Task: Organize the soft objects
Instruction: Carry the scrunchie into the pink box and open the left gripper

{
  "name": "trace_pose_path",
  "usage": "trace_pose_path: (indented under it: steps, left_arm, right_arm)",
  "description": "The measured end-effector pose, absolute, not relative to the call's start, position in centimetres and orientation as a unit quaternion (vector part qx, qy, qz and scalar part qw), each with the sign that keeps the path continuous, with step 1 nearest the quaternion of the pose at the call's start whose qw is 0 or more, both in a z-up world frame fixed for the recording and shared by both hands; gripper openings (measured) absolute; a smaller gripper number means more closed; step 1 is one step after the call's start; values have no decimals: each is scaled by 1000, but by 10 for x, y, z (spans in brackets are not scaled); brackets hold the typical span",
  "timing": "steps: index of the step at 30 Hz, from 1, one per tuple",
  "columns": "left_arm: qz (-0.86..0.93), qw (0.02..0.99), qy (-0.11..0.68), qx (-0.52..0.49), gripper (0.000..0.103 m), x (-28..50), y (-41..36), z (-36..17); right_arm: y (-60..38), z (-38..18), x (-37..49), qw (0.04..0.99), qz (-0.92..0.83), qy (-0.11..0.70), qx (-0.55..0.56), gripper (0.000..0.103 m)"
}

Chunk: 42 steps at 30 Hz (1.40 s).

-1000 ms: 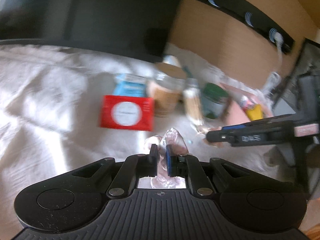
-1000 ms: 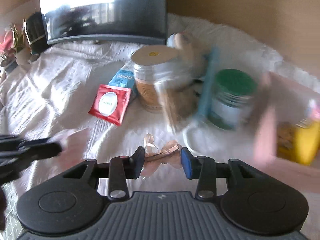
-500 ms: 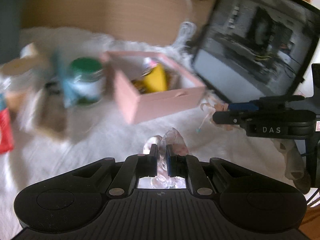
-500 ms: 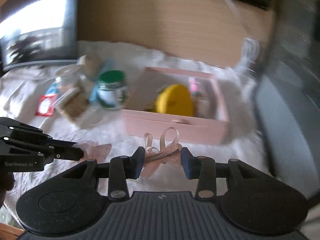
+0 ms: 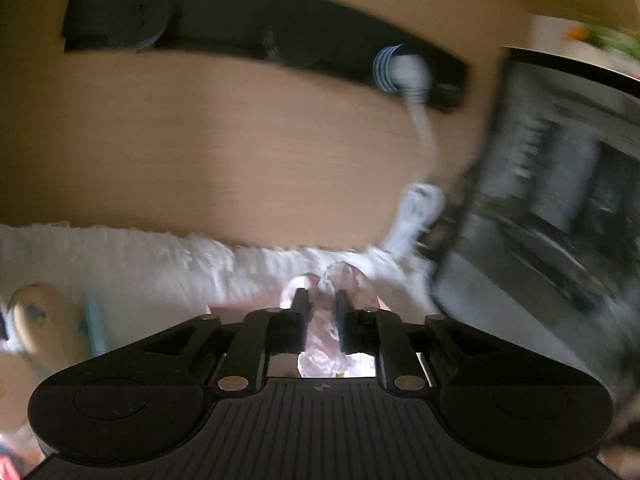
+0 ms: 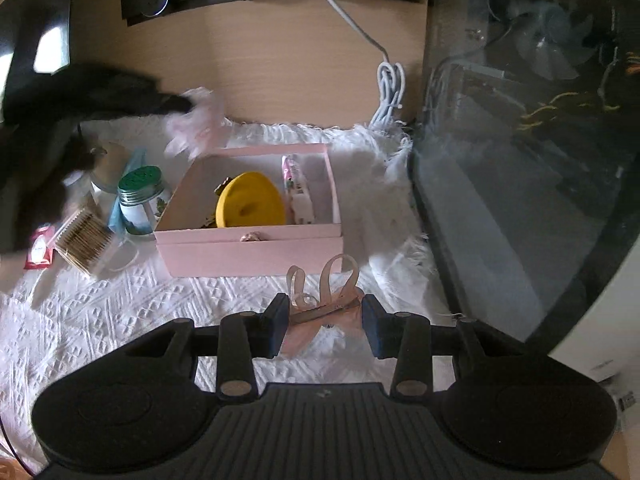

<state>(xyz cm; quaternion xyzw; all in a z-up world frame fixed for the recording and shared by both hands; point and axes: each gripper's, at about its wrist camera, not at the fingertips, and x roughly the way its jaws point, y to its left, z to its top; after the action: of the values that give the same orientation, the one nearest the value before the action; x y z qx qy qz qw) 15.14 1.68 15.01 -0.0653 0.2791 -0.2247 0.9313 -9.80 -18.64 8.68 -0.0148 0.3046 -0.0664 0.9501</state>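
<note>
My right gripper (image 6: pixel 324 312) is shut on a pale pink ribbon bow clip (image 6: pixel 320 304), held low over the white cloth just in front of the pink box (image 6: pixel 248 248). A yellow round object (image 6: pixel 250 200) and a pink-and-white packet (image 6: pixel 298 192) lie inside the box. My left gripper (image 5: pixel 320 304) has a sheer pink ruffled scrunchie (image 5: pixel 320 344) between its fingers, and its jaws are opening. From the right wrist view that left gripper (image 6: pixel 176 104) is a dark blur above the box's back left corner, the scrunchie (image 6: pixel 196 124) still hanging at its tip.
Left of the box stand a green-lidded jar (image 6: pixel 140 196), a clear case of cotton swabs (image 6: pixel 84 240) and a red packet (image 6: pixel 38 248). A large glass-fronted case (image 6: pixel 520 160) walls off the right side. A coiled white cable (image 6: pixel 390 88) hangs from the wall sockets behind.
The left view swung right, from the jars past the pink box to the wall and glass case, still carrying the scrunchie. The right gripper moved over to the box front with the bow.
</note>
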Motion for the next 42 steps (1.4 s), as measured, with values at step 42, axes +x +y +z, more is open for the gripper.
trace_pose_path:
  steps: [42]
  left_arm:
    - [66,881,420,-209,18,-26,259,71]
  right_arm:
    - [-111,80,138,938,-8,341,-68,59]
